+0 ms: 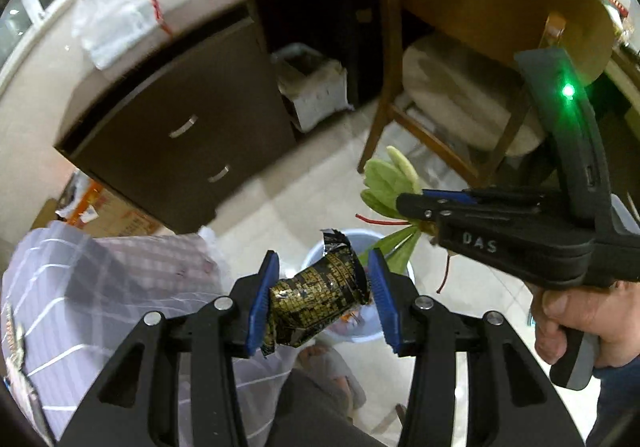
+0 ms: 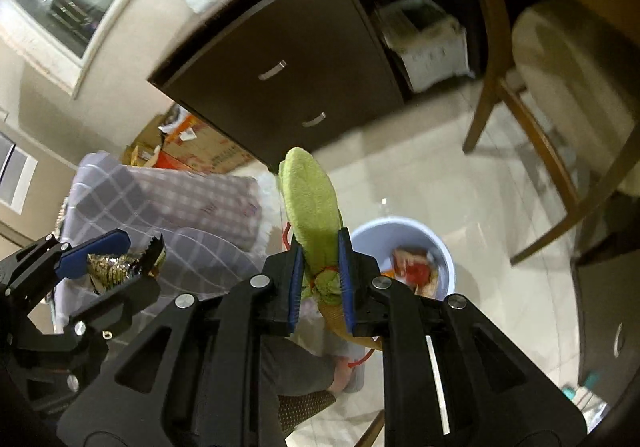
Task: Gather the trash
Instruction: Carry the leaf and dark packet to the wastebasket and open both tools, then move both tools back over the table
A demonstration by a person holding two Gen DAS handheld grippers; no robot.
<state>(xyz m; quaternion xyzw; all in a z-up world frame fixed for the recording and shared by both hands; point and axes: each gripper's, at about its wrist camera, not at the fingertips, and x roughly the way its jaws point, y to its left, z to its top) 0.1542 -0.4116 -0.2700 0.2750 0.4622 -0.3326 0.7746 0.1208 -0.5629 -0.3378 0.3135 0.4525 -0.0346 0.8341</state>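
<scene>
My left gripper (image 1: 324, 295) is shut on a crumpled black-and-gold wrapper (image 1: 316, 295), held in the air above a pale blue bin (image 1: 320, 251) on the floor. My right gripper (image 2: 320, 279) is shut on a green leaf-shaped wrapping with a red string (image 2: 312, 199), also above the bin (image 2: 400, 235), which holds red and white trash (image 2: 412, 267). The right gripper shows in the left wrist view (image 1: 404, 203), to the right of the left one. The left gripper with the wrapper shows in the right wrist view (image 2: 120, 259).
A dark cabinet with two drawer handles (image 1: 180, 143) stands beyond the bin. A wooden chair with a cushion (image 1: 460, 95) is at the right. A checked cloth (image 1: 100, 287) lies at the left, with a cardboard box (image 1: 108, 207) behind it. A lined white bin (image 1: 312, 87) sits under the desk.
</scene>
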